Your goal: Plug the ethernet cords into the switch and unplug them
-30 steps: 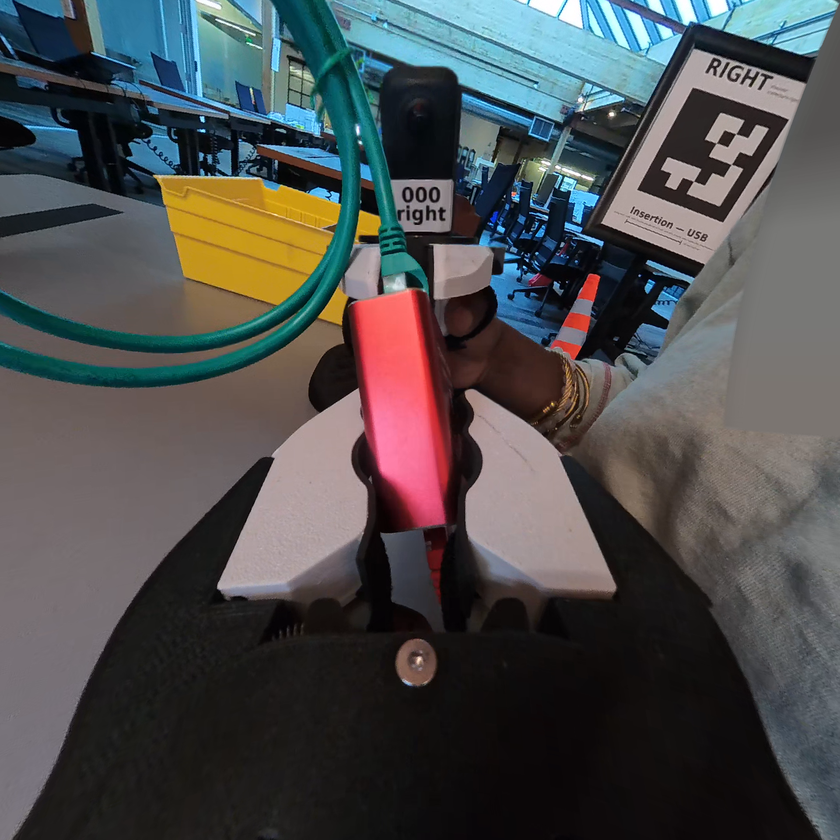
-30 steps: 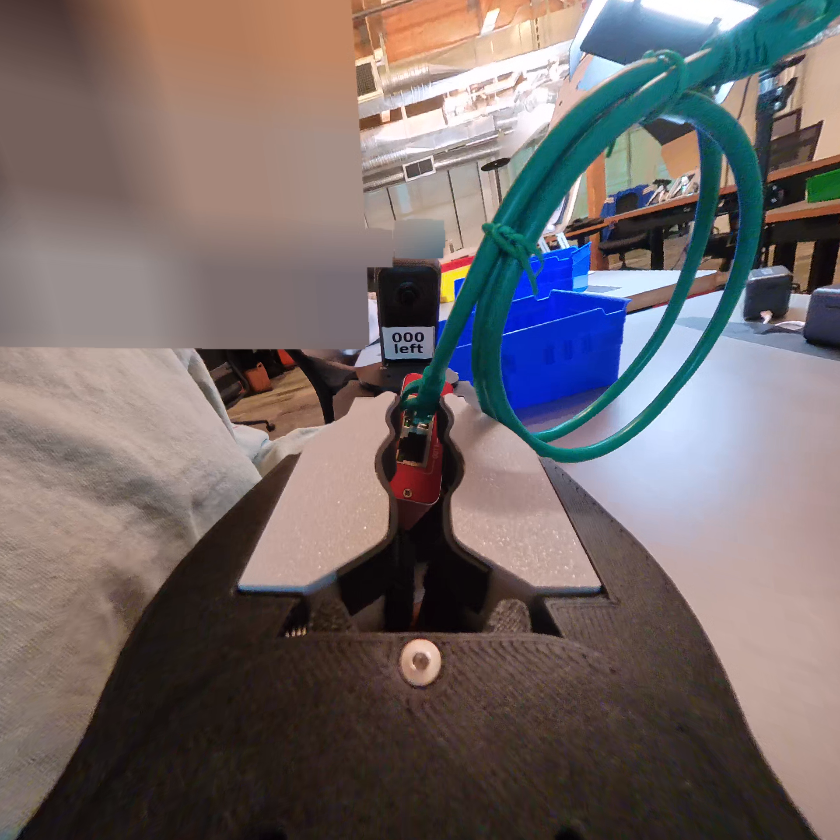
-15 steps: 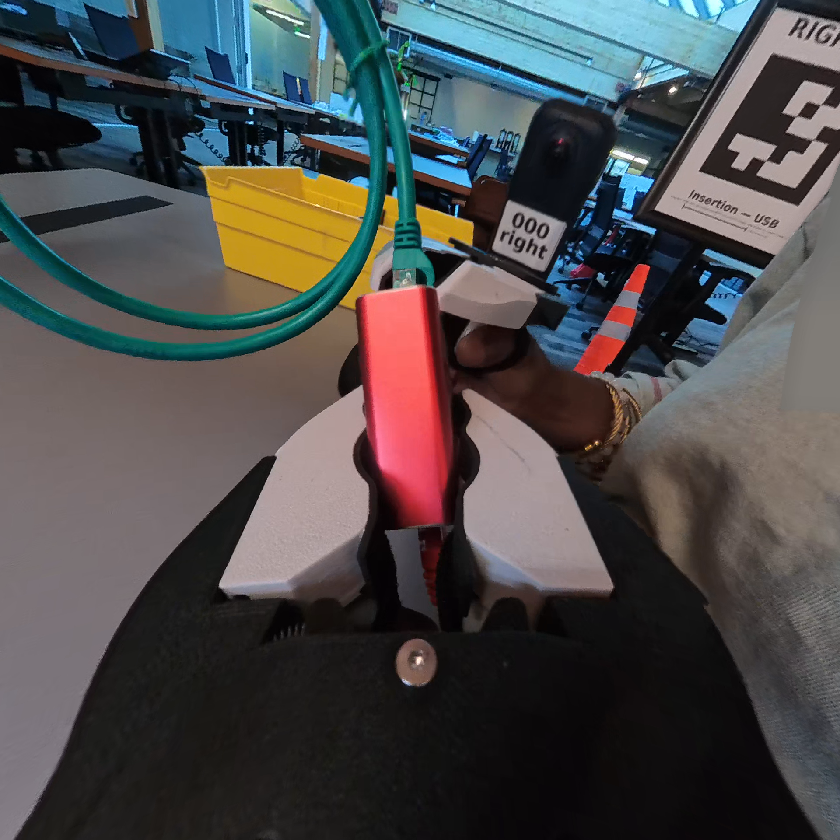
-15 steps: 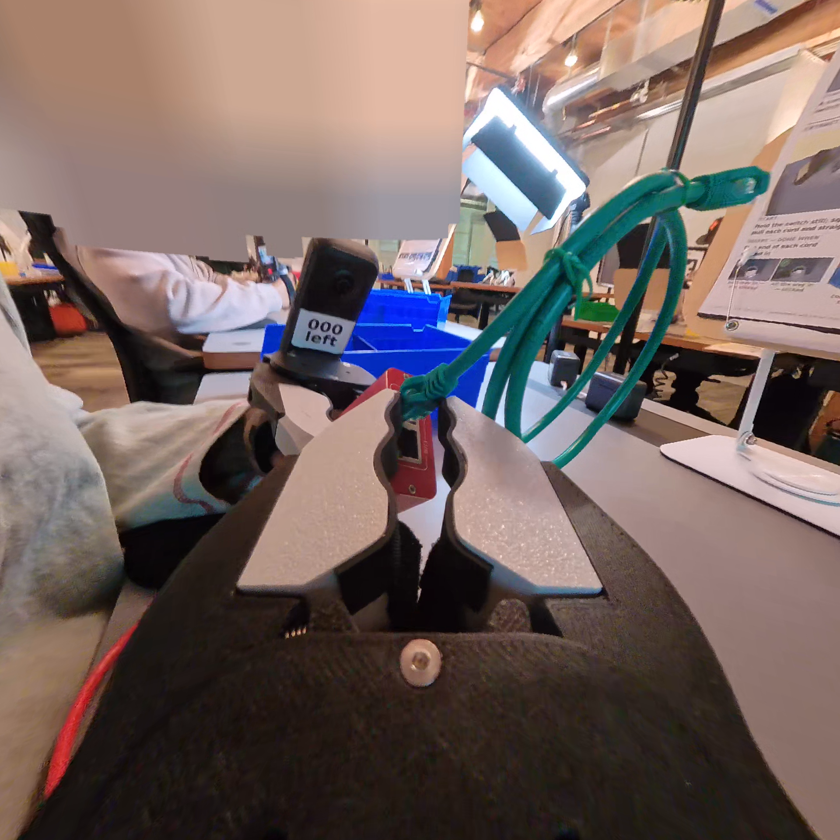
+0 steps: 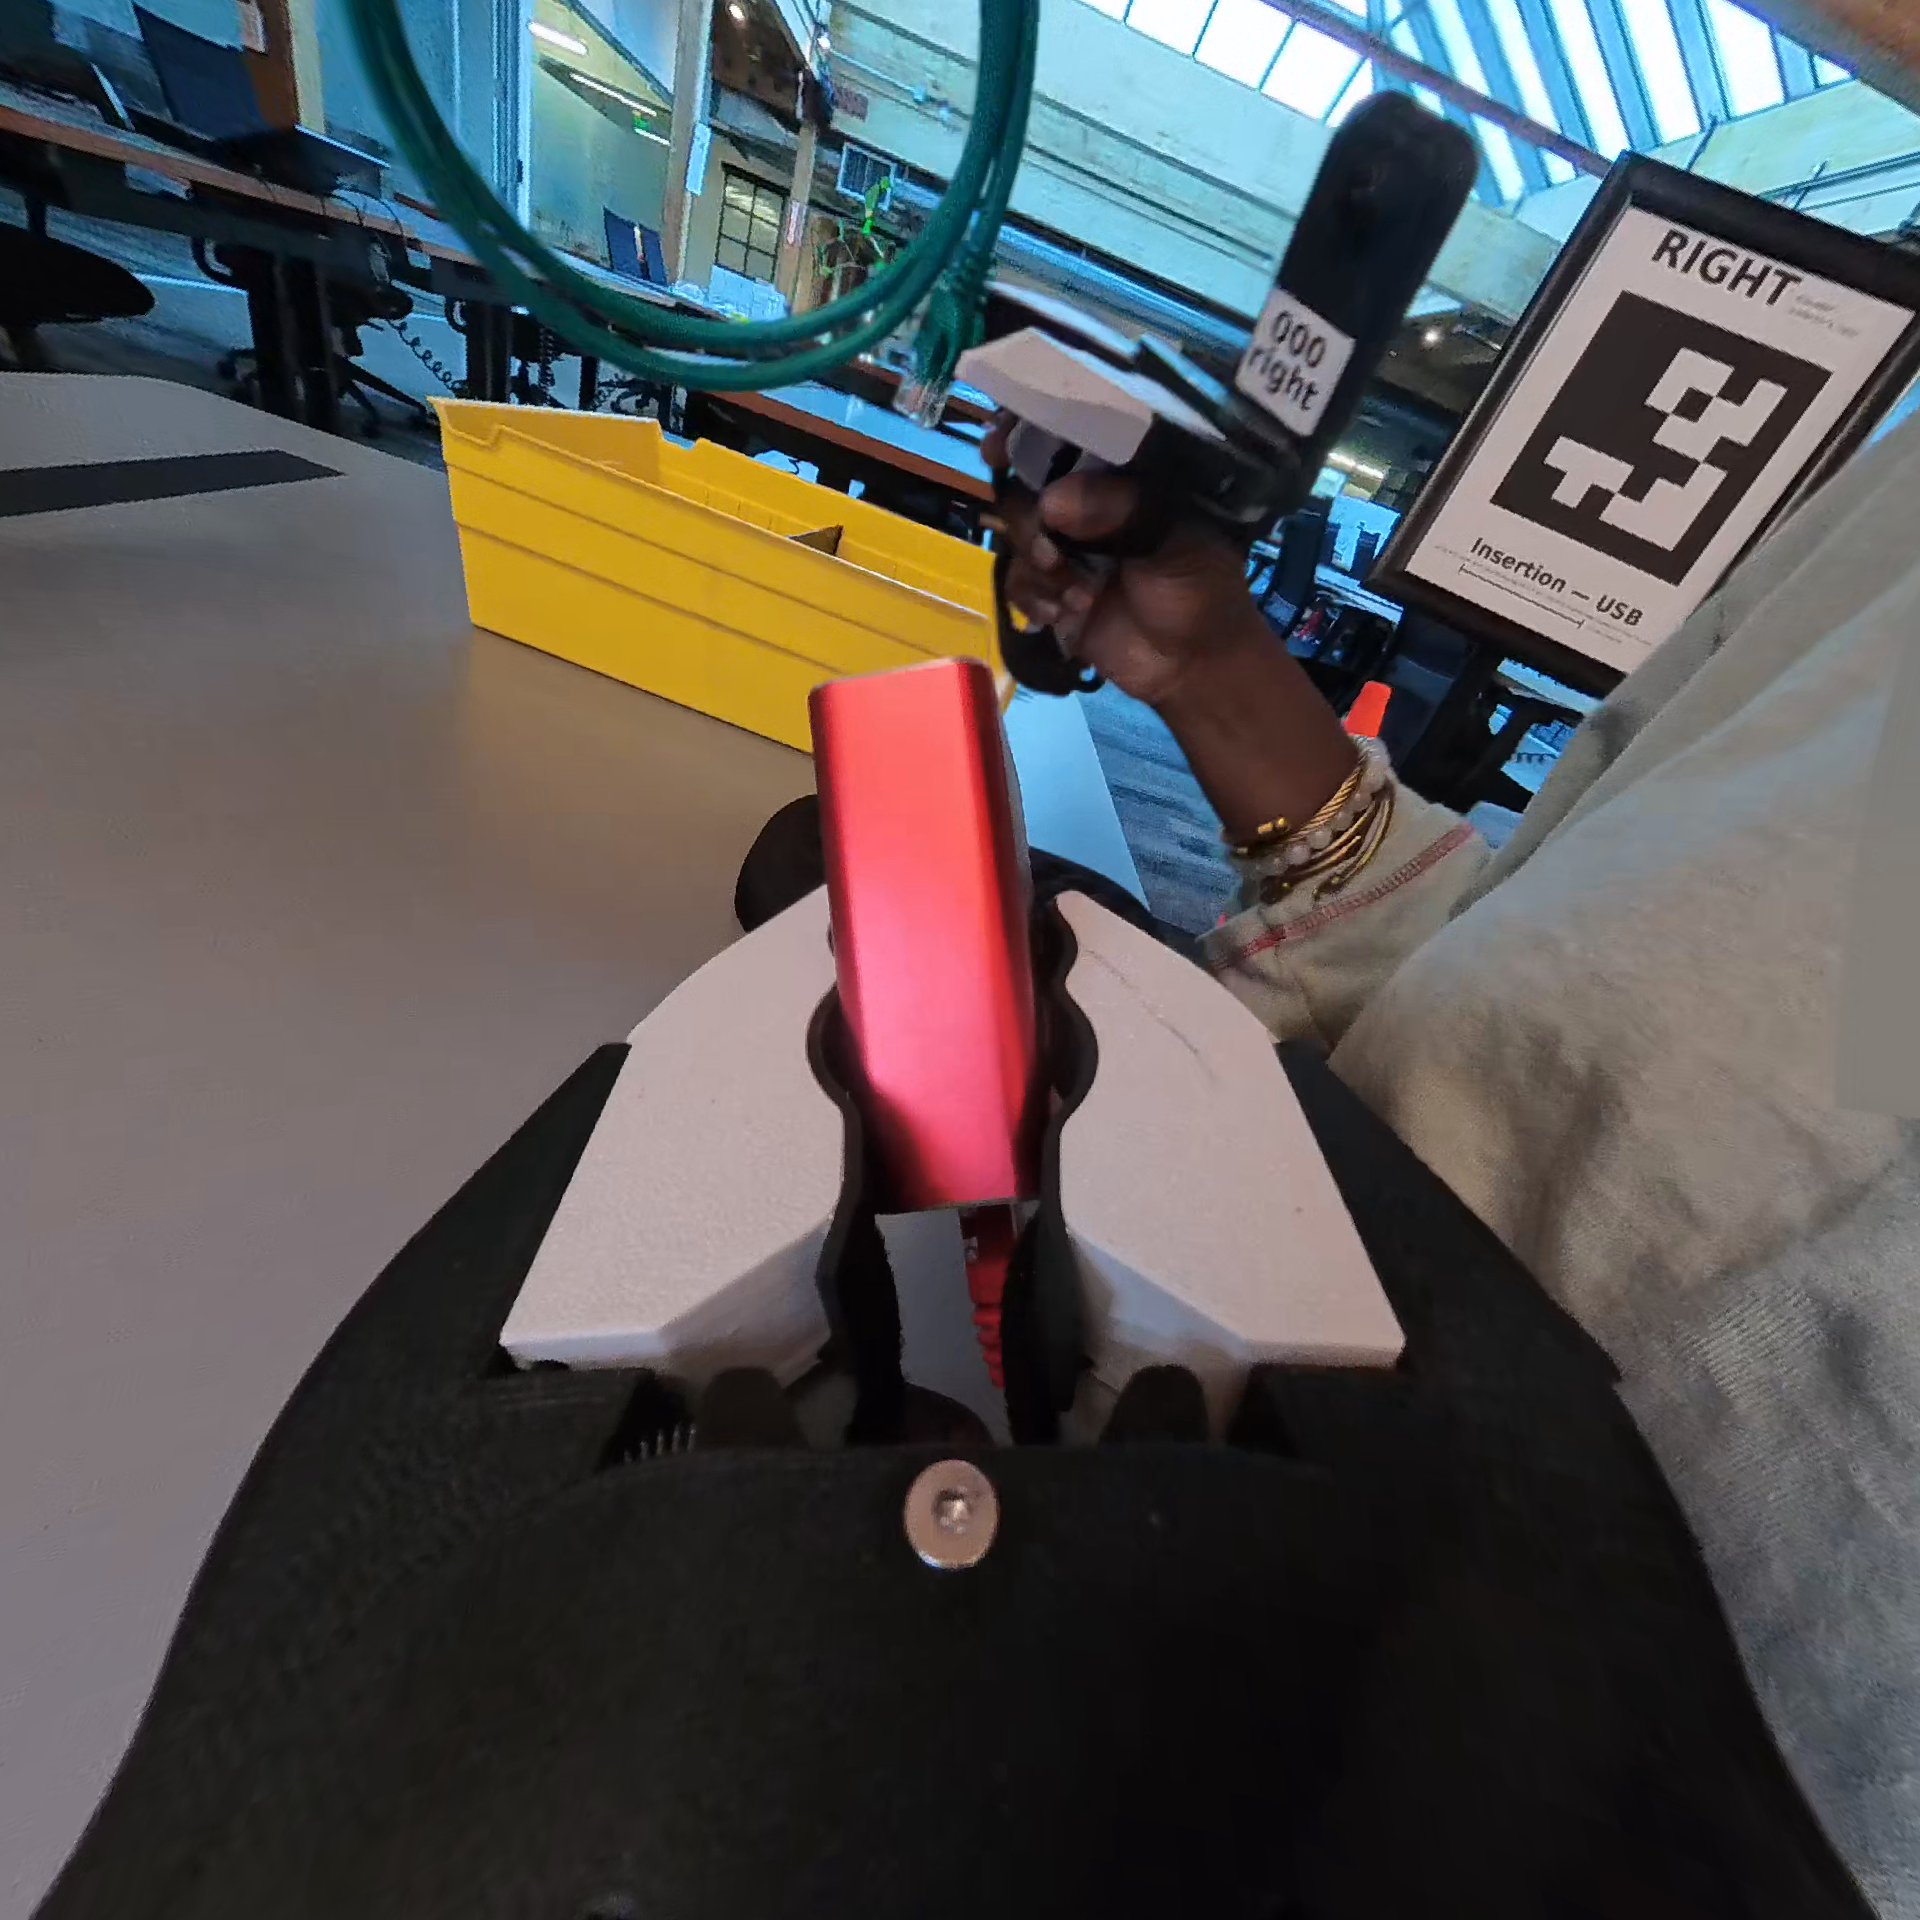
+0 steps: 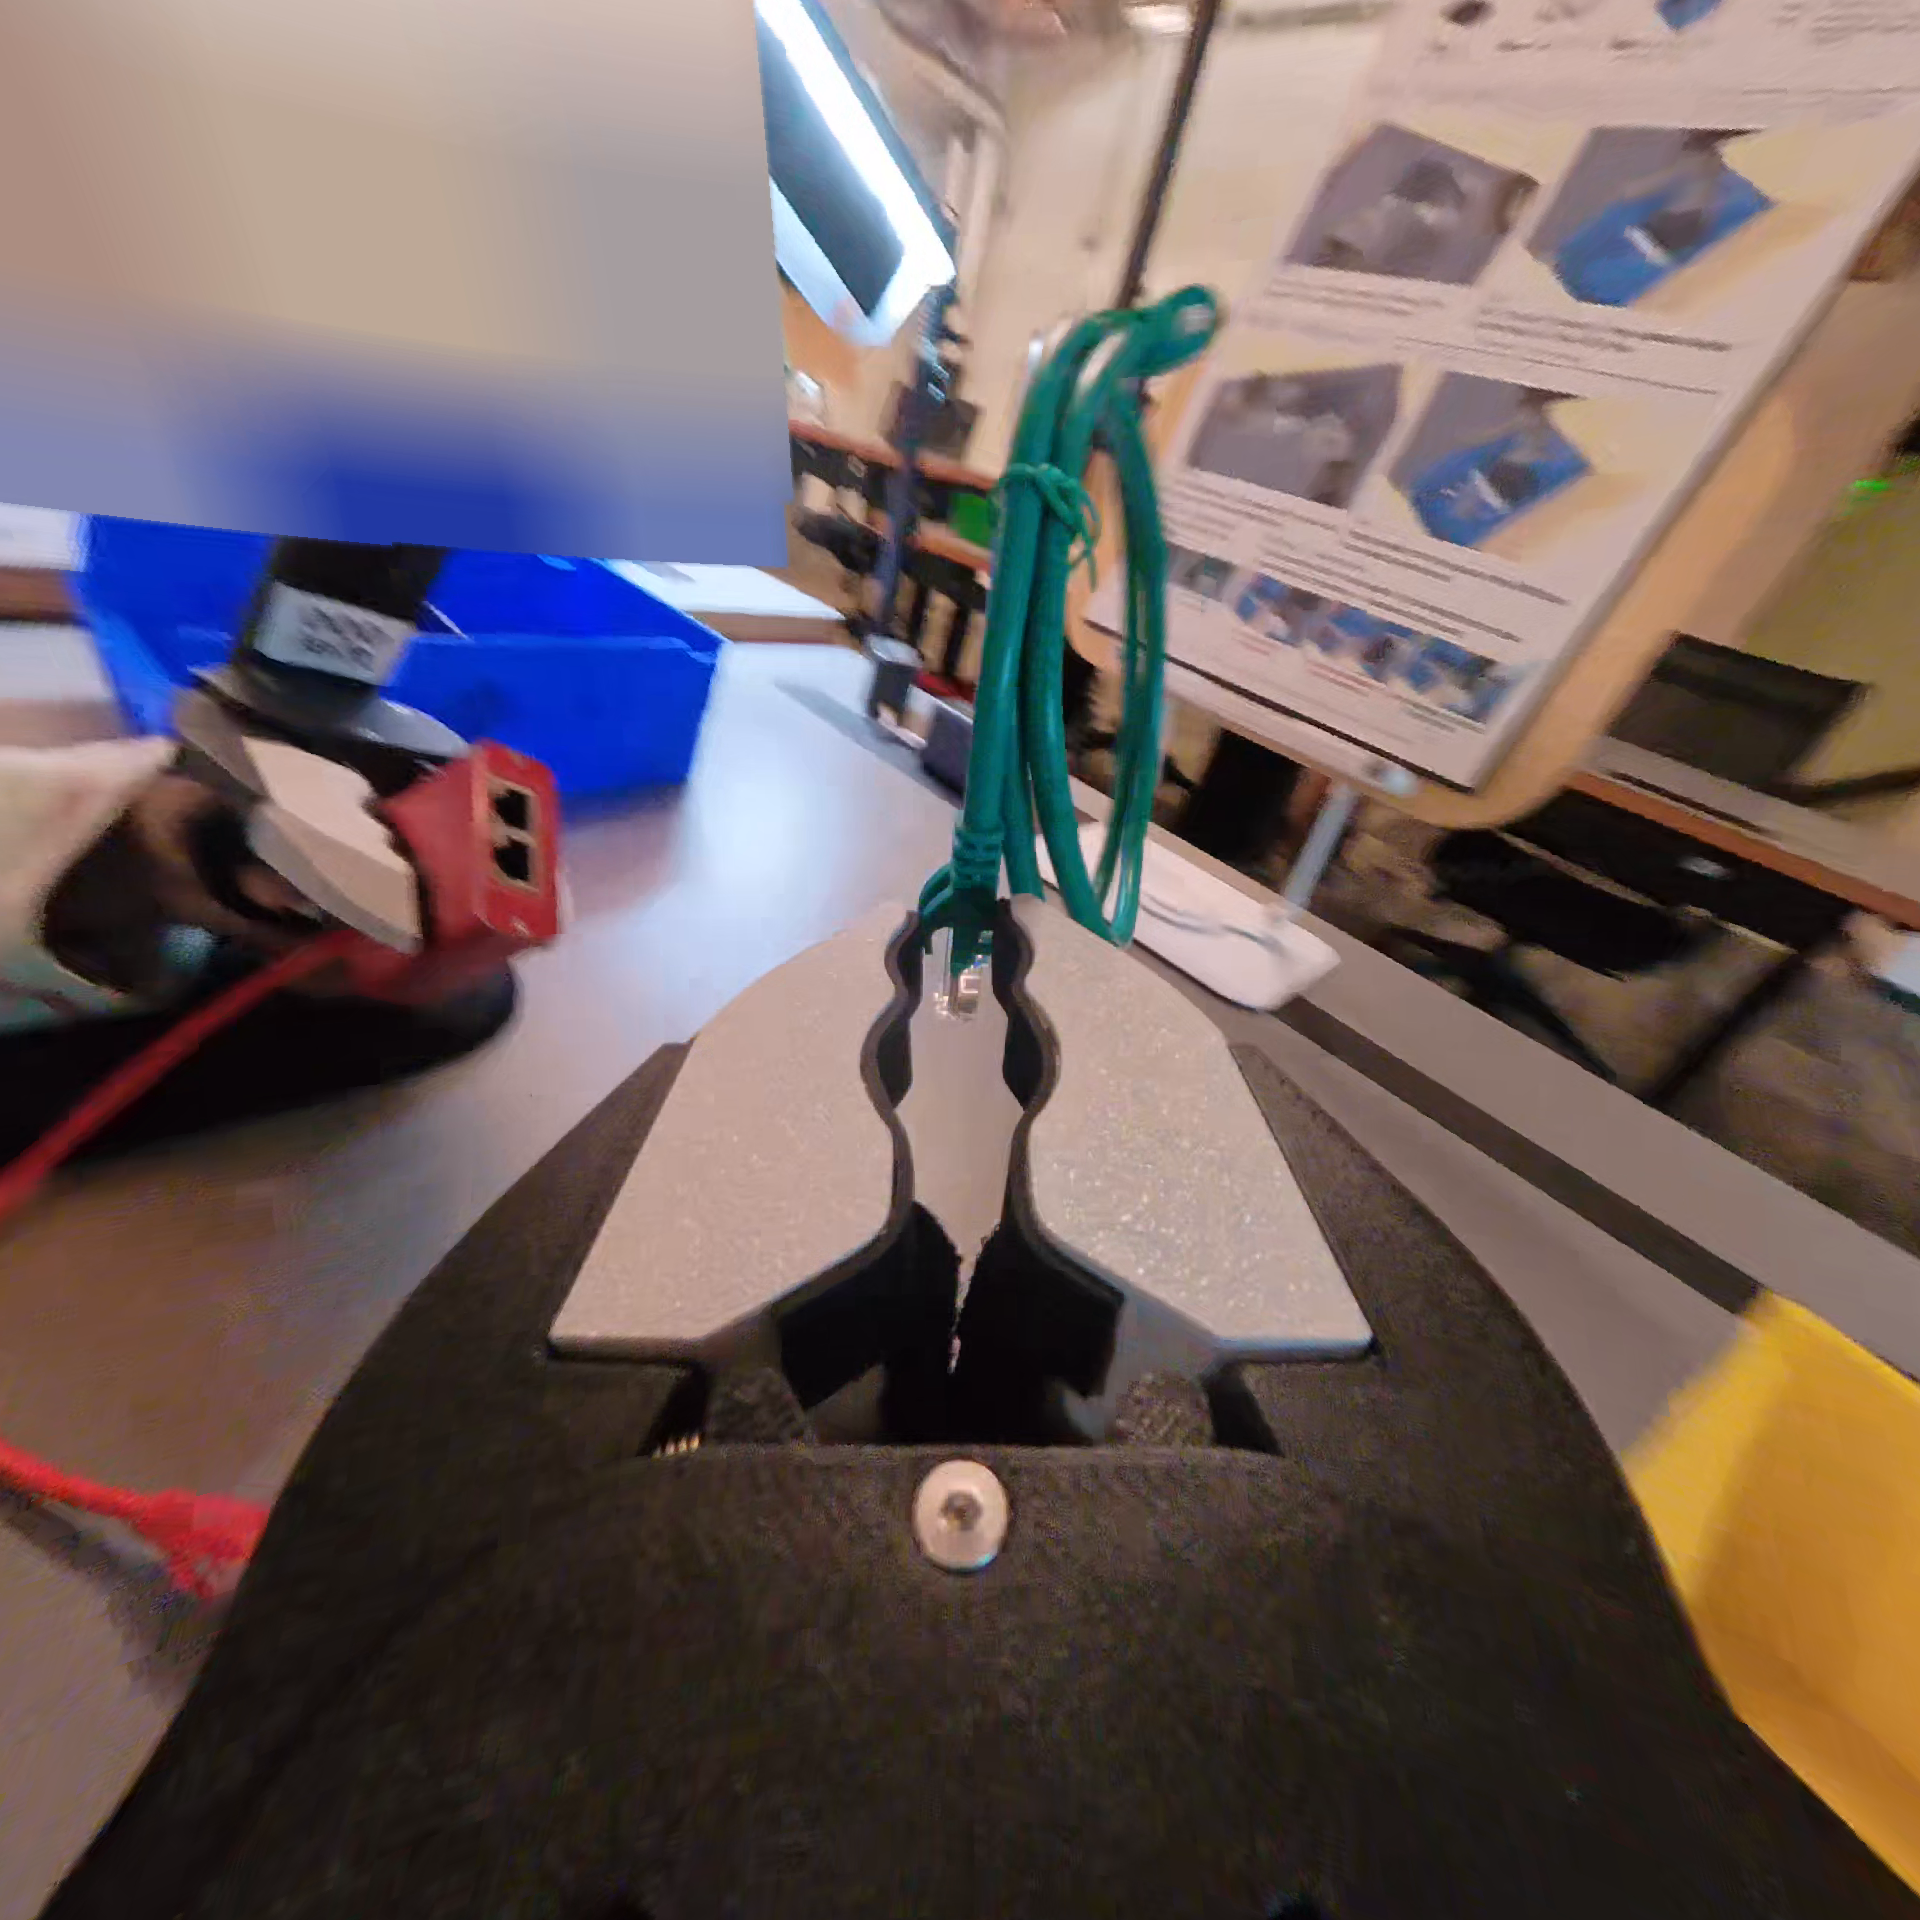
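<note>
Right gripper [image 6: 961,961] pinches green cord [image 6: 1023,644] plug, frame centre; left gripper [image 5: 940,1049] clamps red switch [image 5: 920,935], ports empty. Carry plug clear, release gently.

Yellow bin [image 5: 717,582]: sitting on the grey worktop [image 5: 260,831].
Blue bin [image 6: 561,696]: resting farther back.
Framed marker sign [image 5: 1662,436]: standing upright.
</note>
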The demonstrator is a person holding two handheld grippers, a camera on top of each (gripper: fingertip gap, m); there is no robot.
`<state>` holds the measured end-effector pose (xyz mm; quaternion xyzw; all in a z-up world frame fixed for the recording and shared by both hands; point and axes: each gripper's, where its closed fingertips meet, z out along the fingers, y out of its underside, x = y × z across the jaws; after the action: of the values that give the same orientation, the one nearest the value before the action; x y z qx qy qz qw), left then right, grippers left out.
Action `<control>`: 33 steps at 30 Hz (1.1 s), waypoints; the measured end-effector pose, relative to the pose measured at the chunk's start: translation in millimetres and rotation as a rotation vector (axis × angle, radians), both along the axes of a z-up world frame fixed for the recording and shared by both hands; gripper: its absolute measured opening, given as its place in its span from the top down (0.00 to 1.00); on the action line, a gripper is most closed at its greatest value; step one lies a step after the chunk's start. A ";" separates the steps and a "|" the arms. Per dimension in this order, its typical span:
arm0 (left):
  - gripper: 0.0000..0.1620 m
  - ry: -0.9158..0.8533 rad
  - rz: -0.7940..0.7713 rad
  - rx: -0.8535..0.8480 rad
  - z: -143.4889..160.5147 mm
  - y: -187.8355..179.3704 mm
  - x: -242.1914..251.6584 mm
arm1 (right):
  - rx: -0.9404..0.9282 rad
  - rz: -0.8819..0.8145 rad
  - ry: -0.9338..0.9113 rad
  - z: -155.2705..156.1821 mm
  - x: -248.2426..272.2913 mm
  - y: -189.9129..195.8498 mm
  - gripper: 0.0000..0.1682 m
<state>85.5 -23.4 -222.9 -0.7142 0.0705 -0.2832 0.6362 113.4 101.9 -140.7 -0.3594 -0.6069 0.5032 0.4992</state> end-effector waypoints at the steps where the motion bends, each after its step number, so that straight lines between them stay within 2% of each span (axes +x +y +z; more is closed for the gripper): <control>1: 0.80 0.001 0.001 -0.005 -0.6 0.5 0.1 | 0.032 -0.054 -0.008 1.3 8.5 9.9 0.92; 6: 0.80 0.008 0.003 -0.001 -0.1 0.2 0.6 | 0.206 -0.398 -0.025 15.5 64.8 75.2 0.92; 11: 0.80 0.009 0.004 -0.004 -0.3 0.4 0.7 | 0.622 -0.786 -0.223 17.2 134.3 155.1 0.92; 13: 0.80 0.010 0.005 -0.007 -0.6 0.6 0.6 | 0.783 -0.854 -0.359 4.8 153.6 176.1 0.92; 17: 0.80 -0.001 0.004 -0.007 -0.5 0.6 -0.2 | 1.038 -0.820 -0.691 -39.7 178.4 197.1 0.92; 20: 0.80 -0.012 0.004 -0.008 -0.2 0.6 -1.0 | 1.036 -0.739 -0.856 -66.9 185.6 199.8 0.92; 27: 0.80 -0.006 0.000 -0.008 -0.3 0.3 0.1 | 1.122 -0.624 -0.946 -103.6 179.0 210.3 0.92; 30: 0.80 -0.004 -0.001 -0.014 -1.1 0.6 0.4 | 1.072 -0.642 -1.028 -119.9 188.7 221.5 0.91; 33: 0.80 -0.006 -0.005 -0.015 -1.3 0.5 0.7 | 0.940 -0.697 -1.066 -127.6 197.6 230.3 0.83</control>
<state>86.3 -22.9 -224.1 -0.7178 0.0684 -0.2874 0.6304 311.1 332.2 -268.3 -0.4728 -0.7658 -0.2312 0.3696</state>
